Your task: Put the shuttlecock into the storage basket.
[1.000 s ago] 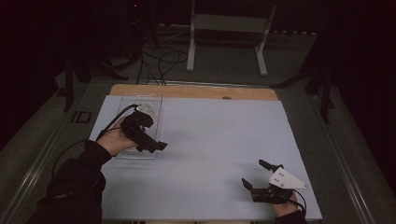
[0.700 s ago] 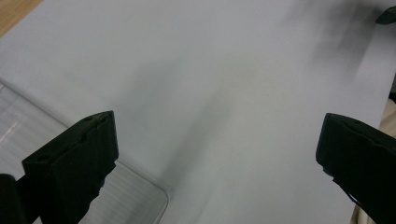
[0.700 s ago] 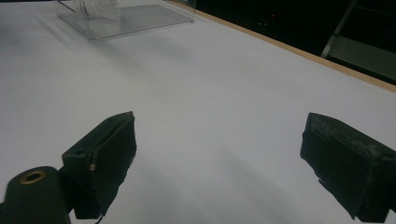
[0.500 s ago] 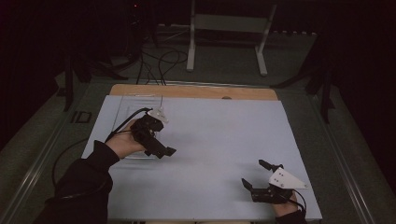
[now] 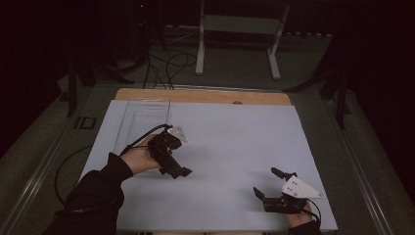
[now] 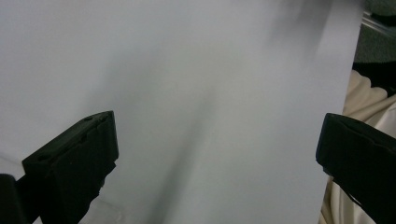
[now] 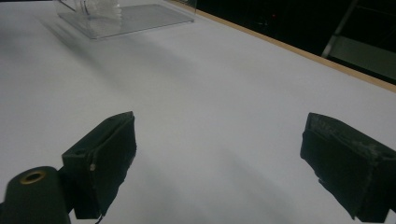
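No task is named. My left gripper (image 5: 179, 171) hovers over the left middle of the white sheet (image 5: 230, 142), held by a hand in a black sleeve, its jaws pointing down and to the right. In the left gripper view, that gripper (image 6: 217, 154) is open over bare white sheet, with nothing between the jaws. My right gripper (image 5: 265, 182) rests near the front right corner, open and empty, a grey plate on top. In the right gripper view, its own jaws (image 7: 219, 163) stand wide apart above the sheet.
A clear plastic tray (image 5: 142, 120) lies at the back left of the sheet, and the tray (image 7: 126, 16) holds something white and crumpled. A wooden strip (image 5: 205, 96) runs along the far edge. Beyond it are a white metal stand (image 5: 235, 29) and cables (image 5: 161, 63). Beige cloth (image 6: 364, 107) lies past the sheet's edge.
My left gripper has moved right, away from the clear tray and toward the middle of the sheet. The right gripper has stayed put.
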Demonstrator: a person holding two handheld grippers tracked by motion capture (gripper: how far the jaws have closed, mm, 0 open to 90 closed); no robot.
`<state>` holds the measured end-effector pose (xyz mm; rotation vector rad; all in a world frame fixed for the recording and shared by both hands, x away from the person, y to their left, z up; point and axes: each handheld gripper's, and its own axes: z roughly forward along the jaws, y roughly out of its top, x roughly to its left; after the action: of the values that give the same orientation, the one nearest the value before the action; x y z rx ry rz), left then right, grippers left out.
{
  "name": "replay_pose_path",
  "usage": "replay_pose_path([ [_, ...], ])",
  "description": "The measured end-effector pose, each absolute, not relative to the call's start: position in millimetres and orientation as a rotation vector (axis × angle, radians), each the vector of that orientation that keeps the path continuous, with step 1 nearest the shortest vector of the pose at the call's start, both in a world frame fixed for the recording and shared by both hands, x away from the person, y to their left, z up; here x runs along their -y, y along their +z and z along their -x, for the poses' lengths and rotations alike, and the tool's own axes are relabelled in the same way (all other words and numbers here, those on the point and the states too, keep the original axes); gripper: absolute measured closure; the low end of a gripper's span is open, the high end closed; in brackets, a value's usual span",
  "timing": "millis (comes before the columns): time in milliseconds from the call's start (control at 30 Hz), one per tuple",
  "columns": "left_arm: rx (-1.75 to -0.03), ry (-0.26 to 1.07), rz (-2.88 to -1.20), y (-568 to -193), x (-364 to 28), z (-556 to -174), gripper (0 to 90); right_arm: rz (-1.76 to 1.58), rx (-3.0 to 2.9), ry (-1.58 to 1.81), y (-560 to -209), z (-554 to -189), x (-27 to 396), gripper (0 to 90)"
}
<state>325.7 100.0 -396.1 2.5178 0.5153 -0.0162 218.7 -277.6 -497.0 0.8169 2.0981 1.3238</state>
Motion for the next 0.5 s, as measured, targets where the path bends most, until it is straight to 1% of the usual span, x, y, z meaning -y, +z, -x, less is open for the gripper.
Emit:
replay_pose_path([
  [500, -0.485, -0.073, -2.501, -425.6, -99.8, -312.8, 0.0, -0.813, -2.105, 1.323, -497.6, -218.9, 277.4, 10.2],
])
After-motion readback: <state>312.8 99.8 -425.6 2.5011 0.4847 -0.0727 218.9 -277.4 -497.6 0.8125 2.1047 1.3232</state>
